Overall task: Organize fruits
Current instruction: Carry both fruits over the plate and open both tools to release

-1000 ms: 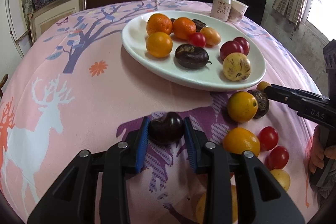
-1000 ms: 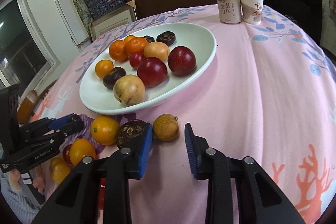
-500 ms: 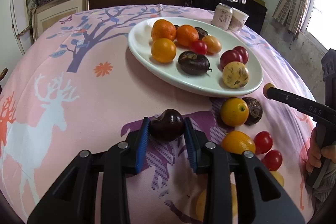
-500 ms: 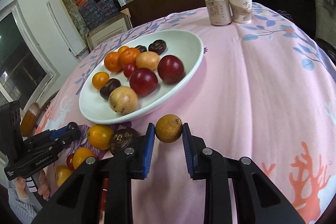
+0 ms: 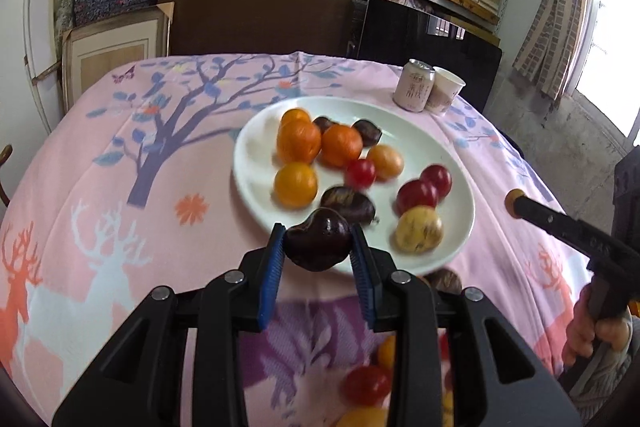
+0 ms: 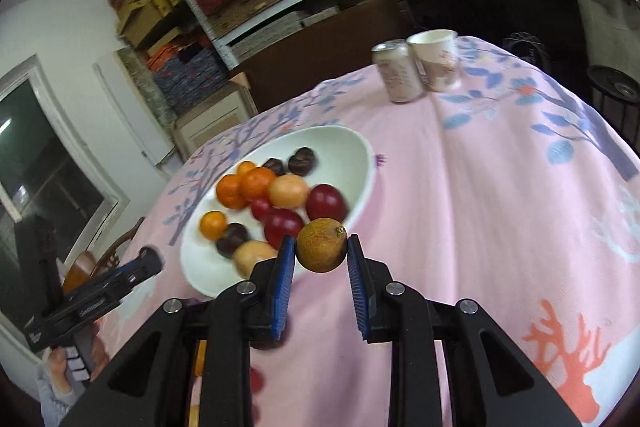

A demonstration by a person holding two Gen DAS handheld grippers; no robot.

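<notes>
left gripper: i've got it clamped on a dark plum, held in the air at the near rim of the plate.
right gripper: clenched on a brown round fruit, lifted off the cloth, at the plate's right edge.
plate: white, already crowded. oranges, red fruit, dark fruit, a yellow one. bare patch only along the left and far side.
still loose: red and yellow fruit on the cloth below my left gripper, blurred.
step, my guess: carry both in and drop.
risk 1: both grippers head for the same plate, could clash over it.
risk 2: round fruit dropped onto the pile rolls, knocks others over the shallow rim.
risk 3: plum is soft-looking, too hard a squeeze bruises it.
risk 4: can and cup stand beyond the plate; a long reach could tip them.
</notes>
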